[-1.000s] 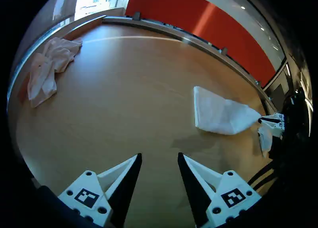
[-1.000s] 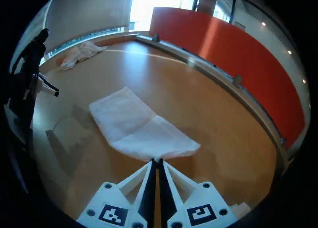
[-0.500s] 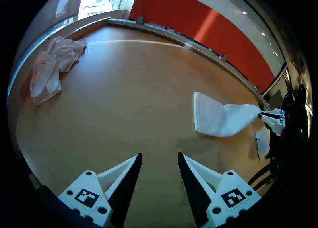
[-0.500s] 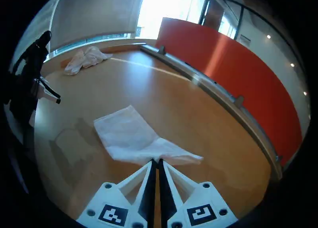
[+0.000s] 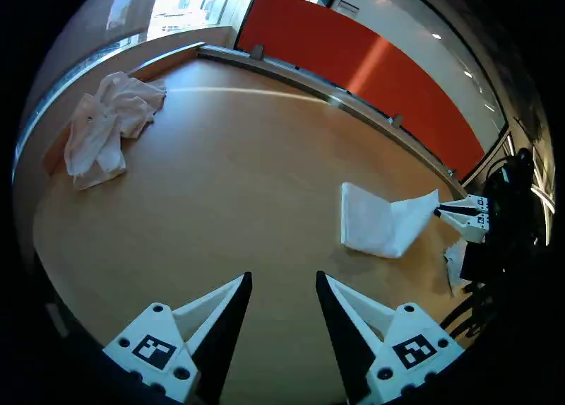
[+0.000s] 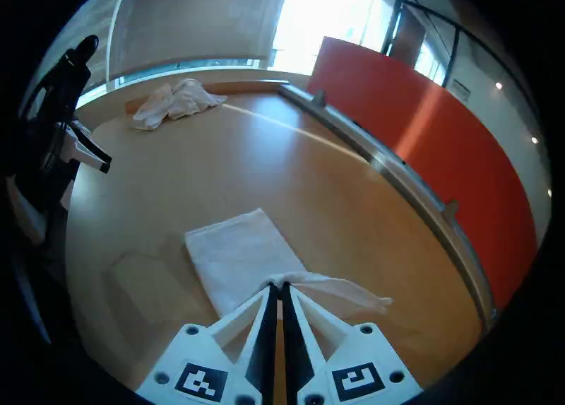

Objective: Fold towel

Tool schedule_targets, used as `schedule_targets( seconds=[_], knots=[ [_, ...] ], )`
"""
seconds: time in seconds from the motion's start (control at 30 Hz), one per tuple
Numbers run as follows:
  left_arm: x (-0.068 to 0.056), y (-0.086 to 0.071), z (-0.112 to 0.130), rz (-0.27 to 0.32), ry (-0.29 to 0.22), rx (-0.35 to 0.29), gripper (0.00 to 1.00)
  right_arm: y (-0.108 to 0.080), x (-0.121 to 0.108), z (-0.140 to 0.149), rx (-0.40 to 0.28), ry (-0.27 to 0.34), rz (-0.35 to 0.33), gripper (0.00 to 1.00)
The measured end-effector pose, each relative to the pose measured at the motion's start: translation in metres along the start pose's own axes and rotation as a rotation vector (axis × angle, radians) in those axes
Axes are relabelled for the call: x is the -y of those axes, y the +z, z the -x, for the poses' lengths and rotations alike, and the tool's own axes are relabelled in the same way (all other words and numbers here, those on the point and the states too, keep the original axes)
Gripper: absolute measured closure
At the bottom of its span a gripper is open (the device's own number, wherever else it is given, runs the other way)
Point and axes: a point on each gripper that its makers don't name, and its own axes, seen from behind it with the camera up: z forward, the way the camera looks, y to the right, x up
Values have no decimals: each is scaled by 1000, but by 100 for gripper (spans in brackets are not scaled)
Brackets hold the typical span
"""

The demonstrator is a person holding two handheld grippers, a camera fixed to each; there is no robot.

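A white towel (image 6: pixel 240 256) lies on the wooden table, partly folded, with its near edge lifted. My right gripper (image 6: pixel 278 286) is shut on that lifted edge. In the left gripper view the same towel (image 5: pixel 378 225) rests right of centre, one corner pulled up toward the right gripper (image 5: pixel 436 211) at the far right. My left gripper (image 5: pixel 282 278) hovers open over bare wood, well short of the towel, nothing between its fingers. The left gripper (image 6: pixel 106 167) also appears at the left edge of the right gripper view, held by a dark sleeve.
A heap of crumpled white cloths (image 5: pixel 106 126) lies at the table's far left corner, seen too as cloths (image 6: pixel 173 101) in the right gripper view. A metal rail (image 5: pixel 332 94) and an orange wall panel (image 5: pixel 367 59) bound the table's far side.
The right gripper has lifted the towel's edge higher and carried it over the rest of the towel, shortening the flat part. The left gripper stayed open and drew back slightly.
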Motion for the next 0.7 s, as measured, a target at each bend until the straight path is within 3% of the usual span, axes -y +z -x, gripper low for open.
schedule_targets(
  seconds=[0.37,0.57,0.7],
  knots=[
    [24,-33,0,-36,-48,-44,34,63,57,-24,23,-41,-118,96],
    [32,-40,8,-46,-89,-50,34,103,82,-13,74,-22,-170,95],
    [34,-39,12,-42,-104,-44,34,112,87,-9,93,-18,-183,95]
  ],
)
